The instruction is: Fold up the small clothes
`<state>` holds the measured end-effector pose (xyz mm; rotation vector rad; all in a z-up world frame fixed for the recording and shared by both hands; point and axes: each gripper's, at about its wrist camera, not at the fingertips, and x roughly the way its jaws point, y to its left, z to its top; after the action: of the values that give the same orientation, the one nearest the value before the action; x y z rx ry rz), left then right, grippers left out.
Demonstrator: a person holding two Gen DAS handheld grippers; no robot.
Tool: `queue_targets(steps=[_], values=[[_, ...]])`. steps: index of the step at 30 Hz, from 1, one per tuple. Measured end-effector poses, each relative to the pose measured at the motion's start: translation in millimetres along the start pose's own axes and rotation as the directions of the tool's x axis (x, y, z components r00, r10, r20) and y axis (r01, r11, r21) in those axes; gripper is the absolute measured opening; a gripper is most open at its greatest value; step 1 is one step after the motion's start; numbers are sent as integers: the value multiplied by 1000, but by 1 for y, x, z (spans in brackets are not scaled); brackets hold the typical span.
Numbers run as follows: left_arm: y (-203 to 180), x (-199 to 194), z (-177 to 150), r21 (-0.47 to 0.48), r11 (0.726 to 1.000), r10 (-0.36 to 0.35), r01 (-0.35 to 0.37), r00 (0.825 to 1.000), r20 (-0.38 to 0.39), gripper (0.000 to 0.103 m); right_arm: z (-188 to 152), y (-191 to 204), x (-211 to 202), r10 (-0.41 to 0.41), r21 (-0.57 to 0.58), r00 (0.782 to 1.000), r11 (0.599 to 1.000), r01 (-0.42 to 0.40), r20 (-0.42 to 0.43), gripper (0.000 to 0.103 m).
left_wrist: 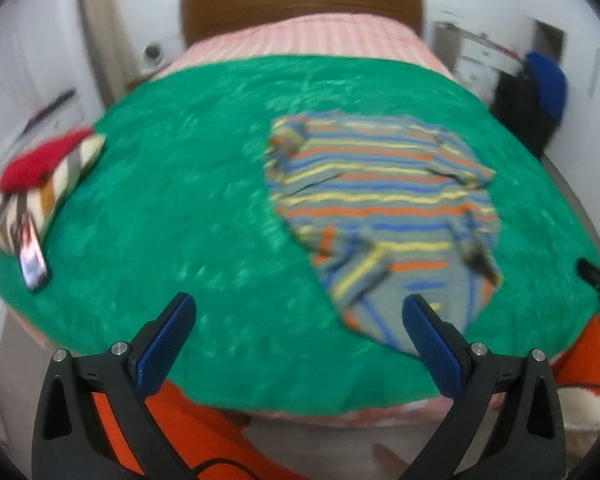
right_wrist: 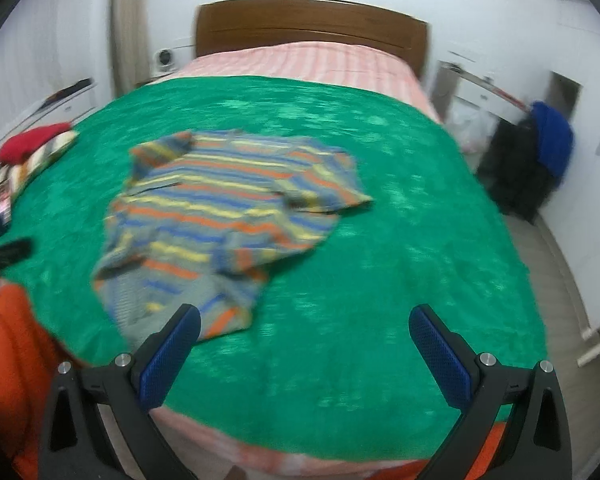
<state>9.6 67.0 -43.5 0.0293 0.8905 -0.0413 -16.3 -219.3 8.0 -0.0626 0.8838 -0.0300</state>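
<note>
A rumpled grey knit shirt with orange, yellow and blue stripes [left_wrist: 384,216] [right_wrist: 224,220] lies on the green bedspread [left_wrist: 180,200] [right_wrist: 400,260], long axis running from foot toward wooden headboard [left_wrist: 300,4] [right_wrist: 312,24], while the left gripper [left_wrist: 300,316] and right gripper [right_wrist: 305,326] hover wide apart, empty.

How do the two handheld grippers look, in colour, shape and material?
The left gripper and the right gripper look alike: black, angular plastic frames with triangular cut-outs and round silver pivot pins. Each finger carries a long blue pad with a fine dotted texture. No markings can be read.
</note>
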Motion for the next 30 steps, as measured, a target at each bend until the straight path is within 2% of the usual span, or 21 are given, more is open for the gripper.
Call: queue_targets(steps=[3,5,8,10,12,13,14,15,16,17,18,19,21,24,26,28,29,30], values=[[9,17,-9,-19,999,-49,48,997,-57,103,-3,-18,14,-9,49,999,999,11,-42,103],[-3,31,-15,28,996,-78,81,993,-85,103,-7,-19,27,27,66,996,998,-22,-82,103],[-31,52,-11,119,987,-100,112,990,-99,102,-5,-1,47,128,29,983,992,-125,-131,103],[-48,71,-4,164,979,-109,125,989,-103,102,2,20,60,197,-26,971,979,-202,-132,103],[-65,95,2,203,972,-95,118,988,-118,102,6,38,73,222,-73,966,970,-233,-134,103],[-70,105,4,221,970,-78,104,989,-124,97,11,50,87,225,-99,963,965,-241,-150,102],[-75,116,5,239,967,-57,88,990,-132,78,13,57,97,225,-110,961,964,-244,-160,102],[-80,129,5,255,965,-31,68,989,-147,66,15,62,108,221,-121,961,963,-242,-166,99],[-80,137,5,256,964,-25,67,986,-163,31,16,67,119,206,-133,964,964,-229,-169,77],[-76,140,4,240,968,-28,68,986,-167,15,17,69,128,189,-141,966,967,-214,-174,55],[-68,138,5,208,975,-45,78,986,-162,14,16,67,134,182,-134,965,969,-209,-188,14],[-56,130,5,160,981,-85,111,983,-161,9,16,60,135,199,-101,959,970,-222,-201,12],[-29,110,4,88,984,-142,157,978,-152,9,13,37,118,238,-31,955,968,-247,-175,12],[11,81,-7,15,979,-200,204,969,-147,7,-5,-8,83,238,38,954,971,-235,-180,12],[29,70,-21,2,980,-194,198,965,-177,9,-23,-33,73,202,63,955,979,-193,-216,12],[41,66,-32,2,988,-149,153,967,-207,10,-44,-53,72,162,82,948,986,-145,-274,15],[46,64,-36,-3,990,-137,139,967,-216,18,-54,-62,73,138,98,944,989,-114,-300,17],[51,61,-40,-16,990,-143,143,965,-219,23,-60,-68,72,123,110,942,990,-93,-311,26]])
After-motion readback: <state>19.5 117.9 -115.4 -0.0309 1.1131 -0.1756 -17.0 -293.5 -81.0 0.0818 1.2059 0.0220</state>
